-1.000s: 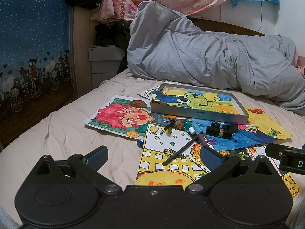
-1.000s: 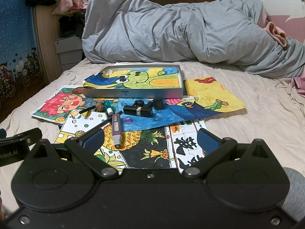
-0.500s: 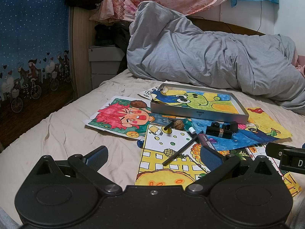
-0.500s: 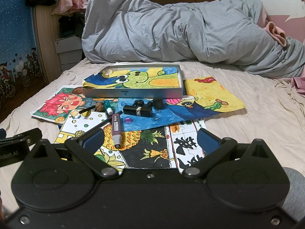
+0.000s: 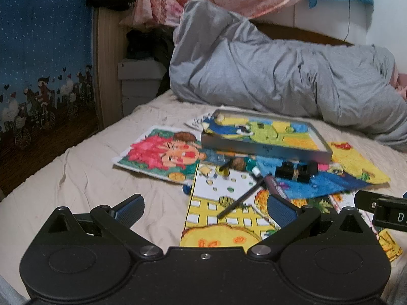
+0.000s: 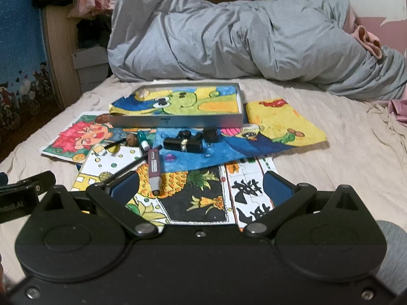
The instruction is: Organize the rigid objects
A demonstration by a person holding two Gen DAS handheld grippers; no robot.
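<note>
Loose rigid items lie on children's drawings spread over a bed. A shallow silver tray (image 5: 264,150) (image 6: 178,121) holds a green-and-blue drawing. In front of it sit black cosmetic tubes (image 5: 295,172) (image 6: 183,144), a maroon marker (image 5: 276,186) (image 6: 154,167), a thin black pen (image 5: 241,198) (image 6: 127,166), a walnut (image 5: 237,163) (image 6: 131,138) and a small teal bottle (image 5: 253,166) (image 6: 143,139). My left gripper (image 5: 205,204) is open and empty, short of the pen. My right gripper (image 6: 201,185) is open and empty, near the marker's tip.
A bunched grey duvet (image 5: 267,76) (image 6: 241,38) fills the back of the bed. A wooden headboard and blue patterned wall (image 5: 38,63) stand on the left. A brown nut (image 5: 185,136) lies on the red-haired drawing. Bare sheet (image 6: 356,152) lies to the right.
The right wrist view has shifted very slightly. Both grippers stay open and nothing on the bed has moved.
</note>
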